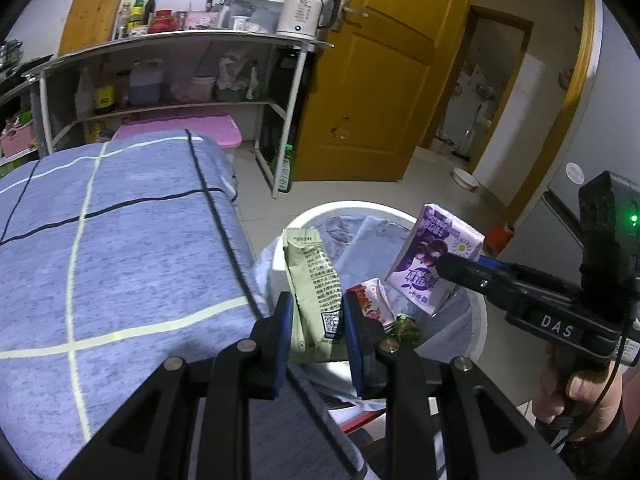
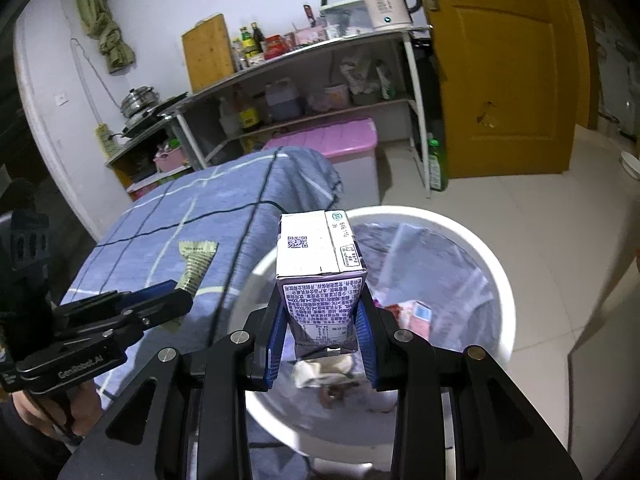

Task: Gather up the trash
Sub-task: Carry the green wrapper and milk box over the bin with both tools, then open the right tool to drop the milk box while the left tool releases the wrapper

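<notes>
Green snack wrapper (image 1: 316, 292), printed with text and a QR code, stands clamped between the blue pads of the left gripper (image 1: 316, 320); its upper end rises ahead of the jaws, its lower end hangs below them, at the edge where the blue checked cloth (image 1: 120, 248) meets the bin. Purple drink carton (image 2: 320, 276) is clamped at its lower part between the jaws of the right gripper (image 2: 322, 332), its base panel turned toward the camera, held above the opening of the white trash bin (image 2: 496, 280). Beneath and beyond both sets of jaws, inside the lined bin, lie a red-and-white packet (image 1: 374, 300), a scrap of green foil (image 1: 406, 326) and crumpled paper (image 2: 324, 370). To the left of the jaws spreads the cloth-covered surface; farther ahead stand a metal shelf unit (image 1: 180, 40) bearing a white kettle (image 1: 302, 10), a pink storage box (image 2: 340, 136) and a yellow door (image 1: 380, 80).
</notes>
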Demonstrator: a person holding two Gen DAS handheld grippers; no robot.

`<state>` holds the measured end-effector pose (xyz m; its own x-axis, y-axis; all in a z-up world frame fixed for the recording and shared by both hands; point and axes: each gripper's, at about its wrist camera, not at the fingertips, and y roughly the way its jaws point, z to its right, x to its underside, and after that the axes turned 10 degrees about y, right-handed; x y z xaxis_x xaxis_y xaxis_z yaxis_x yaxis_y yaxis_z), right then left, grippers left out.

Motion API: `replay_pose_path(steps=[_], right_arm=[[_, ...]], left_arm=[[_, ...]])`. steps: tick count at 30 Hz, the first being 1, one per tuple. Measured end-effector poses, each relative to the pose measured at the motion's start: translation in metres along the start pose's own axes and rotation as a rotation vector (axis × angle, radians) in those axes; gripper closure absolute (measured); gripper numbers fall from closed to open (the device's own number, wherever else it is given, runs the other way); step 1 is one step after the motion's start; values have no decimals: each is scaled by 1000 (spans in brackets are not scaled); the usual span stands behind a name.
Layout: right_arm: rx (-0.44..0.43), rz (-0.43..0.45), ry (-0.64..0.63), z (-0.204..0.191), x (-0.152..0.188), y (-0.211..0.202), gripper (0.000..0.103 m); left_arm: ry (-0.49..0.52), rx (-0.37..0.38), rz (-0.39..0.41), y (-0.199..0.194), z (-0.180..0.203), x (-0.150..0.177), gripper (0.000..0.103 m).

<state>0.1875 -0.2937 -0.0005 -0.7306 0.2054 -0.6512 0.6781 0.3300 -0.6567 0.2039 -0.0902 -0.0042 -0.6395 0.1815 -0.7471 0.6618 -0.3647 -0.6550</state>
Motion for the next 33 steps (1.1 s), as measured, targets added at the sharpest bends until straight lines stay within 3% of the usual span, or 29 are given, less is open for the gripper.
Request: replay_pose_path(steps=[19,33], right_arm=[[77,-51,26,36,1,14,69],[80,-53,22,38,4,16,69]], left_arm=[[46,76,-76,51,23,-6,75],[49,50,-69,50,25,-6,71]])
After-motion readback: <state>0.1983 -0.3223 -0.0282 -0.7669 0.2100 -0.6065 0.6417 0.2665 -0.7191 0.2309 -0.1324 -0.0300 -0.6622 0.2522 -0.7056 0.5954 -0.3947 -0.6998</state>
